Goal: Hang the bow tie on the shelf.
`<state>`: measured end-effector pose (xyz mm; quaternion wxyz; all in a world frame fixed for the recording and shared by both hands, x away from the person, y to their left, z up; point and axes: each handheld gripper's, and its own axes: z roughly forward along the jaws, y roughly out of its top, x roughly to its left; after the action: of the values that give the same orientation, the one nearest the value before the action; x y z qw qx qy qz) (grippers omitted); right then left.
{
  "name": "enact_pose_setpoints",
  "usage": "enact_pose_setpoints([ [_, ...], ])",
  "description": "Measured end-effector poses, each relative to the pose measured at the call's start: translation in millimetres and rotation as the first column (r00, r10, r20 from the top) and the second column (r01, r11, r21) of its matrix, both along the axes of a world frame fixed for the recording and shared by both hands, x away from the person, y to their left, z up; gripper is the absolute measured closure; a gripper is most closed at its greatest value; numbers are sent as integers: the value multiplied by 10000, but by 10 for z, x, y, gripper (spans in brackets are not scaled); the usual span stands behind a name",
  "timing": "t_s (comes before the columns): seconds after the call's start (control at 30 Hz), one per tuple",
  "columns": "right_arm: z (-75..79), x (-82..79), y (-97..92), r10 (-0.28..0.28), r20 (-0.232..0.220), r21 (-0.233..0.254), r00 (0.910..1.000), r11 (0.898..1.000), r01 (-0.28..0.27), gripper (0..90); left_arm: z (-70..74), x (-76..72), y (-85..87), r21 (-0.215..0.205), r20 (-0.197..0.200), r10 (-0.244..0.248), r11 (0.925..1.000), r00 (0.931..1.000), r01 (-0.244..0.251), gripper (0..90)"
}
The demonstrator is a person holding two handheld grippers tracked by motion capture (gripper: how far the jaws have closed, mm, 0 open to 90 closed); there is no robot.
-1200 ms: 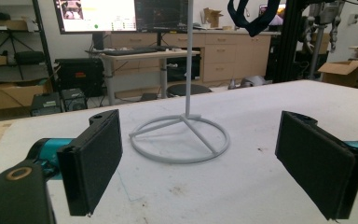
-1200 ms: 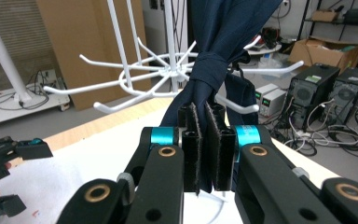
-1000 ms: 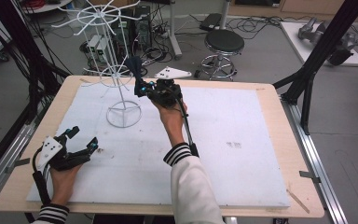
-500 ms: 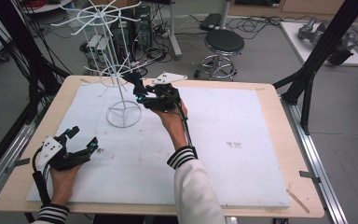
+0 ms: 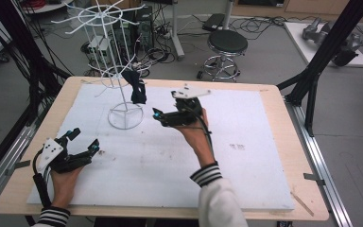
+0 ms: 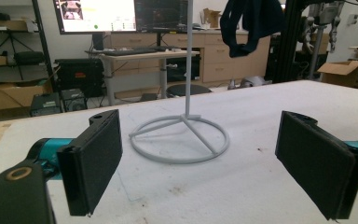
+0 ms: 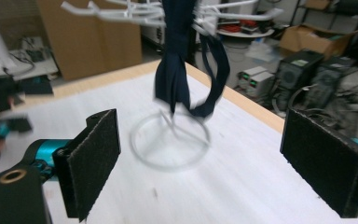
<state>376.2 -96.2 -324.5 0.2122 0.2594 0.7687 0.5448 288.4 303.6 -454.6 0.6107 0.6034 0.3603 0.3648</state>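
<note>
A white wire rack stands on the white board at the back left, its ring base ahead of my left gripper. A dark navy cloth hangs from one of its arms, seen up close as the cloth above the ring base. My right gripper sits just right of the rack, apart from the cloth. Its jaws have just been opening and stand wide with nothing between them. My left gripper rests open near the board's front left, also holding nothing.
The white board covers most of the wooden table. A black stool and cables lie on the floor behind the table. Black frame posts stand at the right, with more at the left.
The right gripper has let go of the cloth, opened wide and drawn back to the right of the rack. The cloth stays hanging there. The left gripper has not moved.
</note>
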Motion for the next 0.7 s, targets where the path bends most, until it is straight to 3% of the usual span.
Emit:
enact_pose_setpoints([
  [0.2,-74,-531,-813,-1046,645,364,9924,9941,1025,112,0,-1,-3,32,11,18,10000,10000,-18,151],
  [0.3,-173,-816,-1212,-1799,1076,677,9778,9825,1733,112,0,-2,-7,45,15,35,10000,10000,-35,151],
  [0.43,-396,-1121,-1594,-2613,1664,1362,9508,9611,2403,112,0,-4,-12,102,36,55,9999,10000,-55,151],
  [0.57,-715,-1248,-1811,-3361,1713,2316,9261,9274,2938,112,0,-9,-12,122,69,107,9999,9999,-107,151],
  [0.7,-969,-1191,-1867,-3905,1537,2547,9077,9032,3454,112,1,-23,-14,68,57,112,9999,9999,-112,151],
])
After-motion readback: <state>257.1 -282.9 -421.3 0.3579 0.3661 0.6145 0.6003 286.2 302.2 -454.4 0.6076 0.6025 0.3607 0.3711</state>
